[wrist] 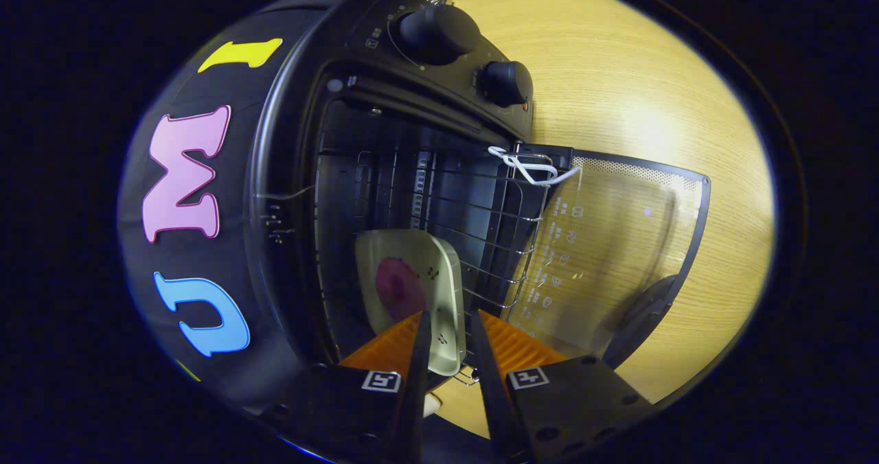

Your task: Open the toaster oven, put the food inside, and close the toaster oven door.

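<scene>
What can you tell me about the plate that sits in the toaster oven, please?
The plate is a pale, squarish dish with rounded corners and a raised rim, and looks ceramic or plastic. It carries a dark reddish round piece of food and small cherry-like prints. It rests on the wire rack inside the open toaster oven. The gripper has the plate's near rim between its fingers; whether both press on it is unclear.

Pale wood-grain table (618,107) — the black toaster oven (384,107) sits directly on it
</scene>
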Available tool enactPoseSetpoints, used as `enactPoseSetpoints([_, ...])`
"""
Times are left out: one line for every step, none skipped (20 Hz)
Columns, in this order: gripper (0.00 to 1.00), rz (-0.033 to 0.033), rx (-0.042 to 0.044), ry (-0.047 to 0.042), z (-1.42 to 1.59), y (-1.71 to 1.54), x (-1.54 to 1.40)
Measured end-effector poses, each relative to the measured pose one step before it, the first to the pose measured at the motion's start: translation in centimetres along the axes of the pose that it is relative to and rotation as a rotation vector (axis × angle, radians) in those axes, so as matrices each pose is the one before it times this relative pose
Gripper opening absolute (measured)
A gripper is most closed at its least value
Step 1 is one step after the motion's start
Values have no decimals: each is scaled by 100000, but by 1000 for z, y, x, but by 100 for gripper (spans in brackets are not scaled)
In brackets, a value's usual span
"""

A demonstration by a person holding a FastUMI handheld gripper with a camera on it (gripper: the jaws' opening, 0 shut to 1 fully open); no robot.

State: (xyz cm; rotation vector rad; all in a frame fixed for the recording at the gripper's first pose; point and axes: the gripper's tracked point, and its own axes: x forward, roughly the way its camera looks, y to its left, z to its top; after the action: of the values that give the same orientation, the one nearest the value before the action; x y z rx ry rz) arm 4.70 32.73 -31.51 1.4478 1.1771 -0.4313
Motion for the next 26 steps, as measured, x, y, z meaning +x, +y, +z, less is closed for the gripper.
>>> enactPoseSetpoints([50,2569,-2597,908,-122,115,-517])
enactPoseSetpoints([57,3506,-2497,2124,-301,250,-568])
enactPoseSetpoints([65,2759,-3424,3089,-676,-4,-855])
enactPoseSetpoints([83,1273,-5688,2316,-527,-419,-990])
enactPoseSetpoints([89,1452,-7073,-1199,-77,-439,-923])
enactPoseSetpoints([97,1223,-8155,-1921,281,-367,-1017])
enactPoseSetpoints([97,1669,-8161,-1518,-23,-266,-975])
enactPoseSetpoints([97,758,-7625,-595,-129,-301,-963])
enactPoseSetpoints([97,463,-6813,763,-645,-365,-898])
enactPoseSetpoints([97,-609,-6660,1594,-781,-352,-807])
enactPoseSetpoints([97,-1516,-8220,2613,-1047,-609,-845])
enactPoseSetpoints([98,-1925,-7181,1884,-843,-472,-539])
enactPoseSetpoints([98,-3134,-8643,2173,-1115,-646,-637])
enactPoseSetpoints([98,-1705,-7284,1164,-829,-267,-375])
enactPoseSetpoints([98,-1456,-7040,1147,-906,-281,-84])
enactPoseSetpoints([98,-1855,-7153,1181,-911,-328,65])
enactPoseSetpoints([98,-2378,-6046,1704,-905,-393,57])
enactPoseSetpoints([98,-1512,-4440,1615,-1003,-99,205])
enactPoseSetpoints([98,-1334,-3577,1243,-718,-224,251])
enactPoseSetpoints([98,-1657,-3416,1725,-558,-359,292])
enactPoseSetpoints([98,-1679,-3156,1688,-599,-252,384])
enactPoseSetpoints([98,-1513,-2718,1843,-533,-147,243])
enactPoseSetpoints([99,-1725,-2536,1891,-422,-305,546])
enactPoseSetpoints([99,-1709,-1509,1378,-433,-320,470])
enactPoseSetpoints([99,-1338,-679,125,-90,-177,388])
enactPoseSetpoints([99,-1329,-636,-108,-20,-166,496])
